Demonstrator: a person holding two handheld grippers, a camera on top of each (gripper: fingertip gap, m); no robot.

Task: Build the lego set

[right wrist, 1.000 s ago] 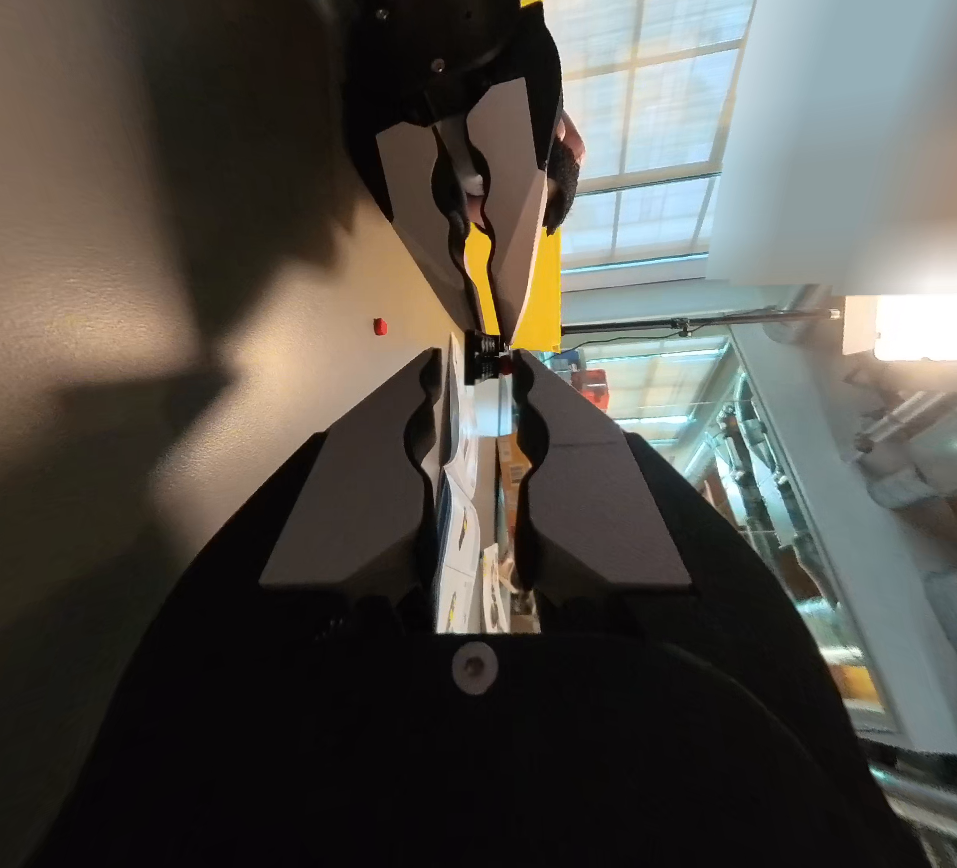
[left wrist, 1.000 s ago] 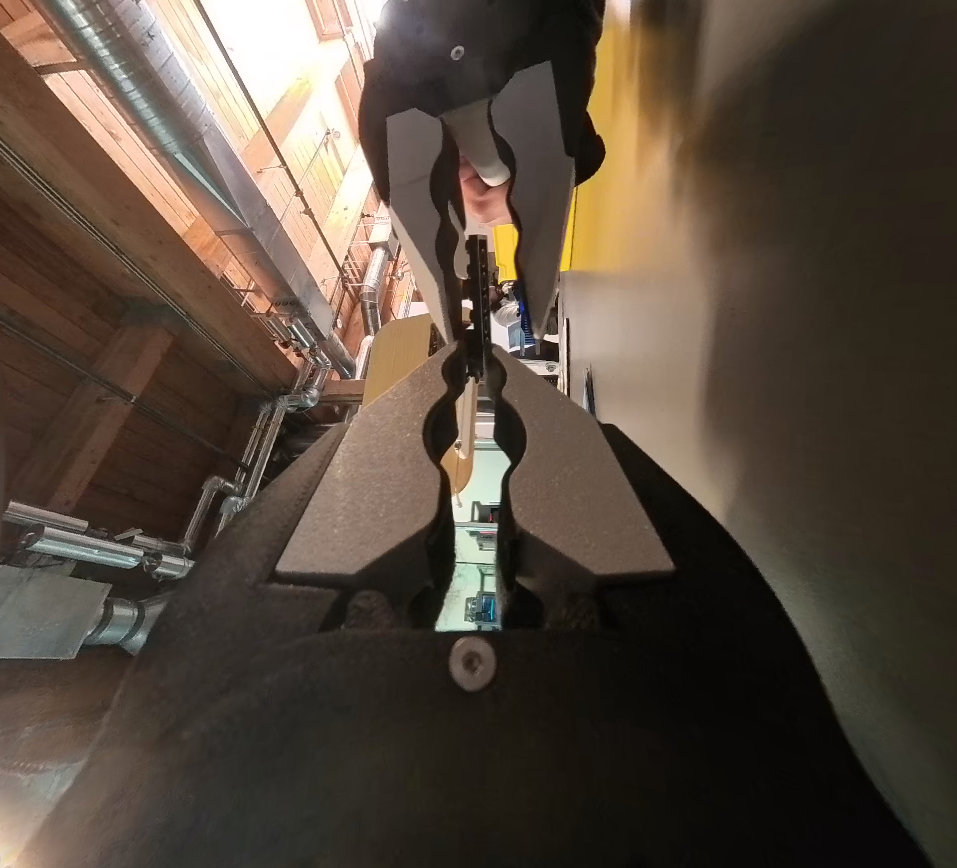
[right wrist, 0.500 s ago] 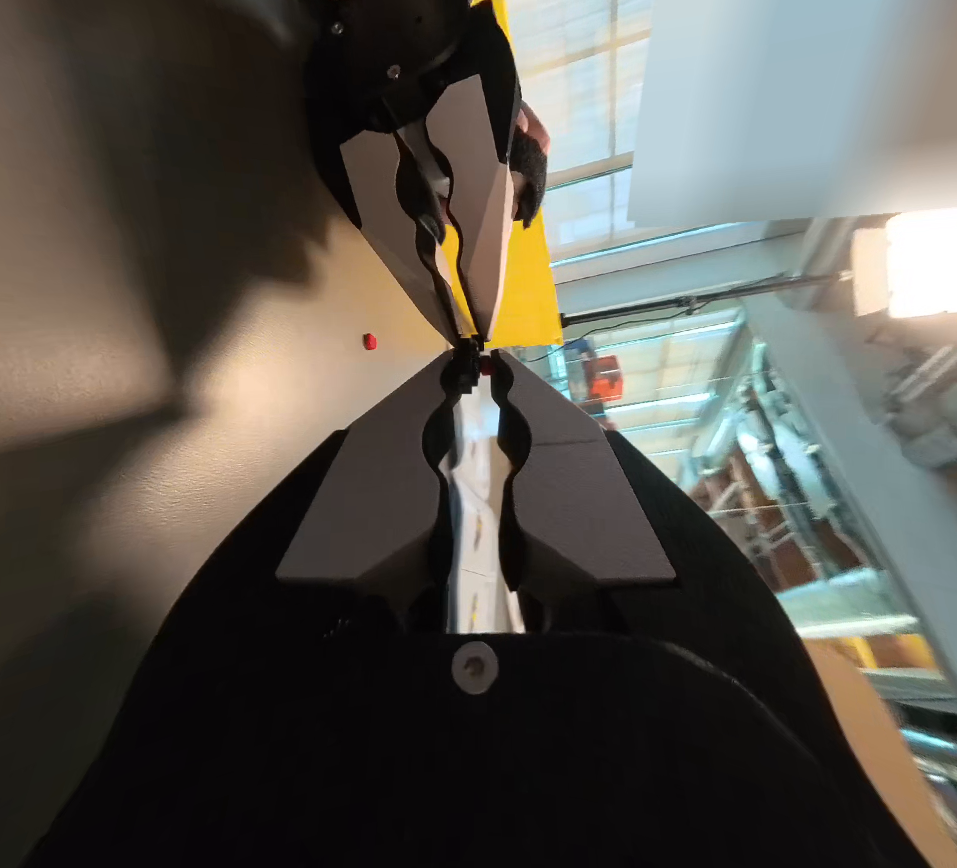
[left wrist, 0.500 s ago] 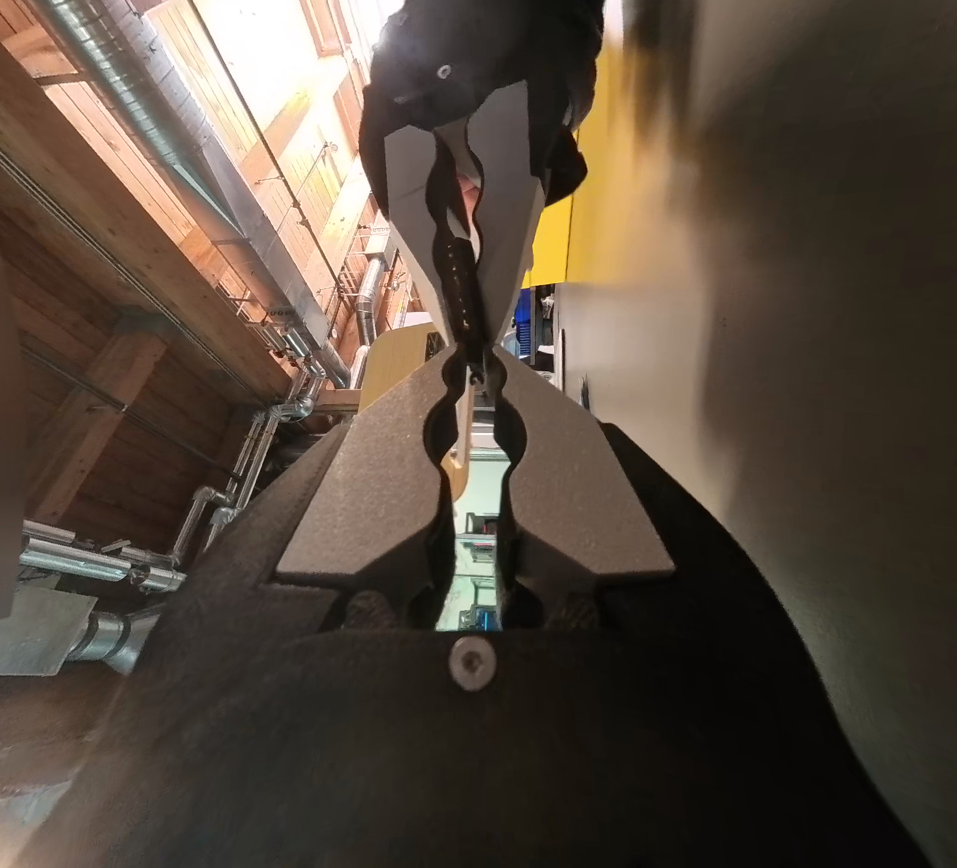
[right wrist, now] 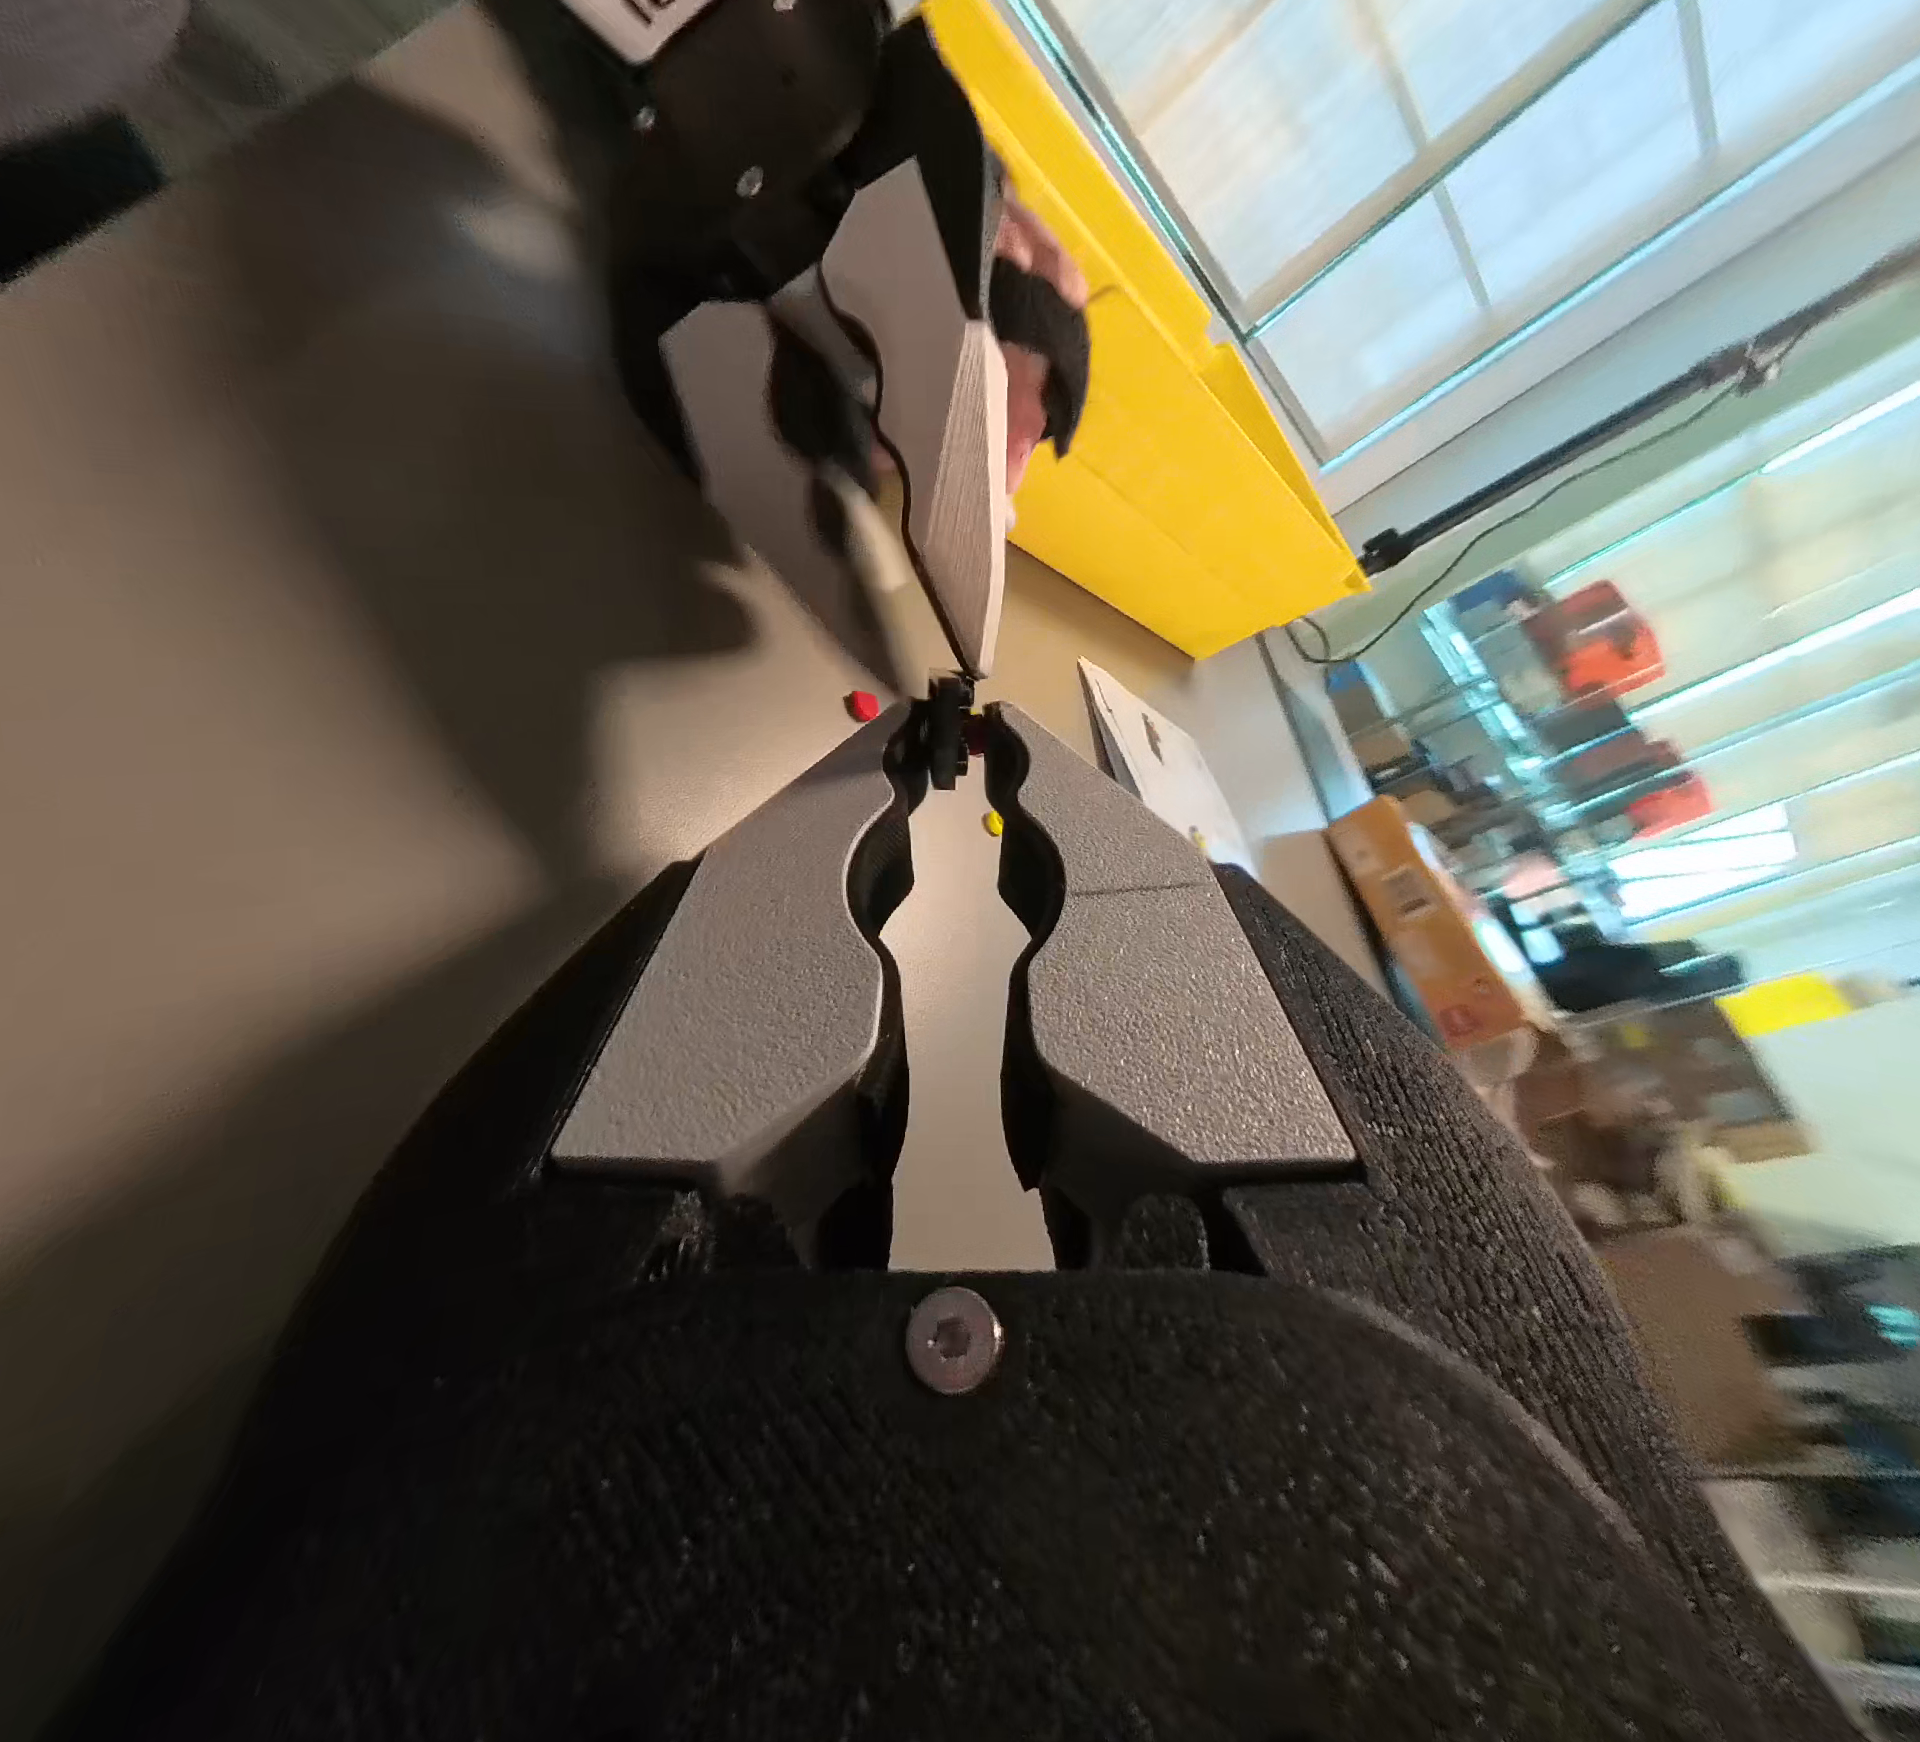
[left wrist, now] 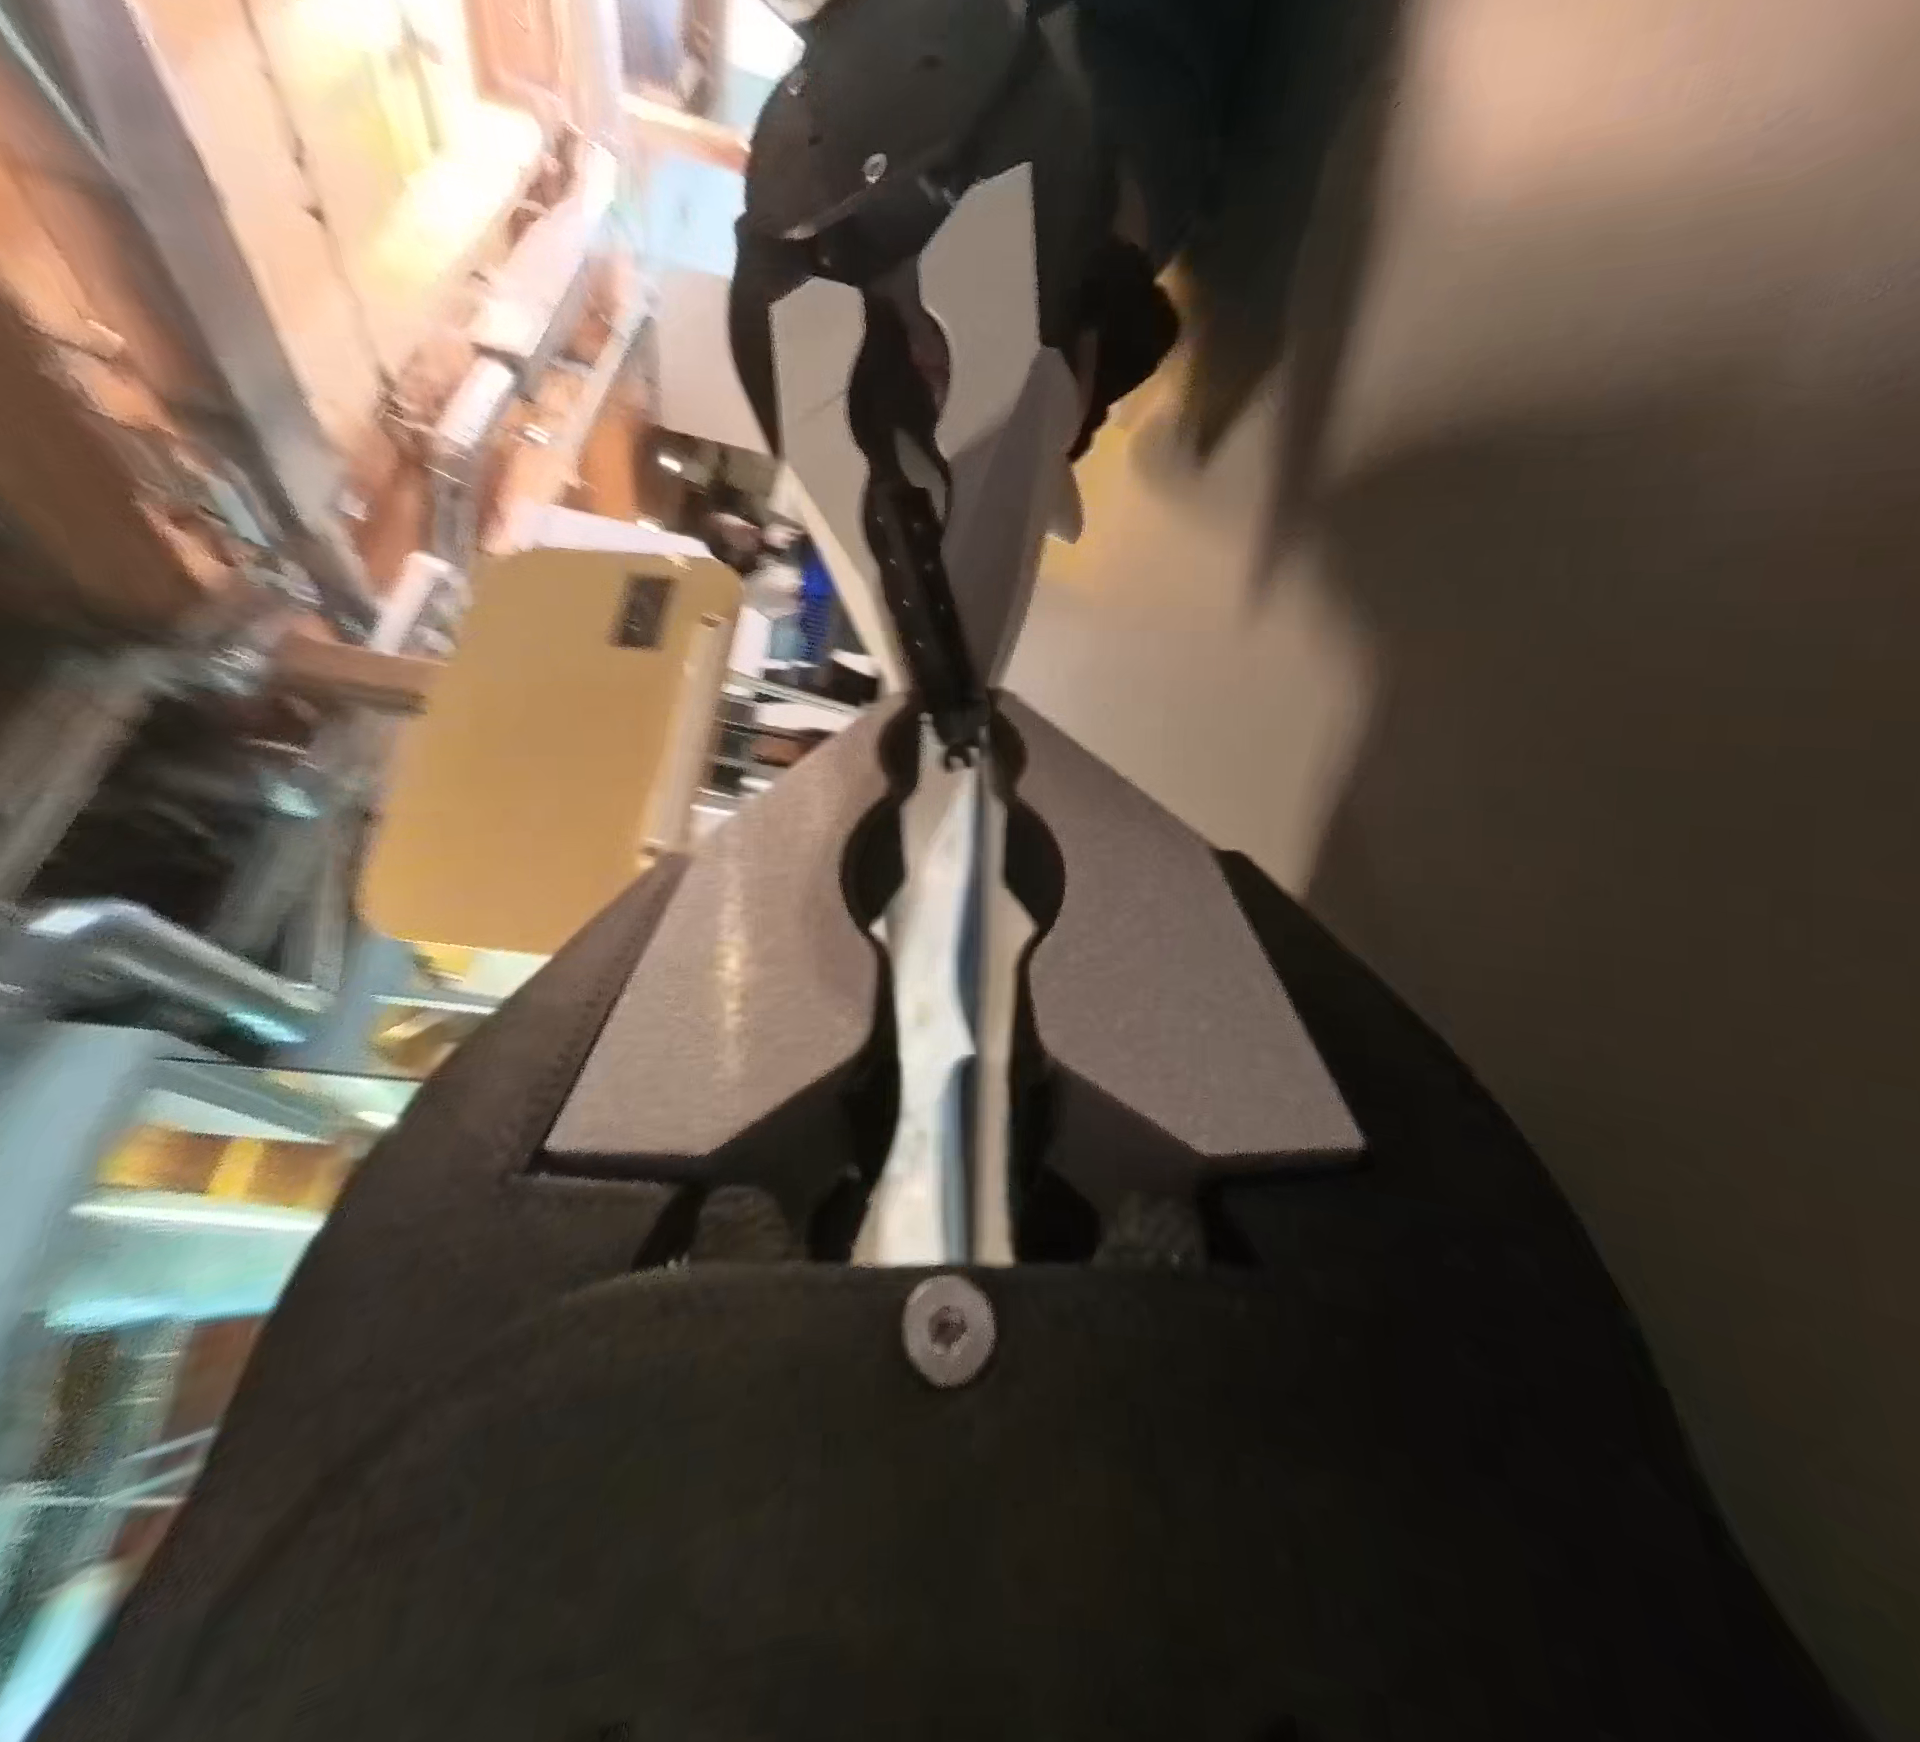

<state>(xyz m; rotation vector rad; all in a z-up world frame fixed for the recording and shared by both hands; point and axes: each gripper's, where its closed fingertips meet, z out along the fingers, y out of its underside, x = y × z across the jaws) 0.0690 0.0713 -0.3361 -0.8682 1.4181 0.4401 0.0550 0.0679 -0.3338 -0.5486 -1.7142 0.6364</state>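
Observation:
Both grippers meet tip to tip above the grey table (right wrist: 312, 653). My right gripper (right wrist: 943, 736) is shut on a black Lego beam (right wrist: 940, 747) with a small red part on its side. In the left wrist view the beam (left wrist: 914, 570), with a row of holes, lies along the right gripper's (left wrist: 958, 690) fingers. My left gripper (left wrist: 958, 734) is shut on the near end of that beam. In the right wrist view the left gripper (right wrist: 966, 669) comes down from above, its tips on the beam's end.
A small red piece (right wrist: 860, 705) and a small yellow piece (right wrist: 992, 822) lie loose on the table. A yellow bin (right wrist: 1143, 466) stands by the window, and a white booklet (right wrist: 1153, 747) and a cardboard box (right wrist: 1423, 923) lie beyond. A person's gloved hand (right wrist: 1039, 321) holds the left gripper.
Both grippers have swung and tilted while staying tip to tip on the beam. The right wrist view now shows more of the table, and the background is motion-blurred.

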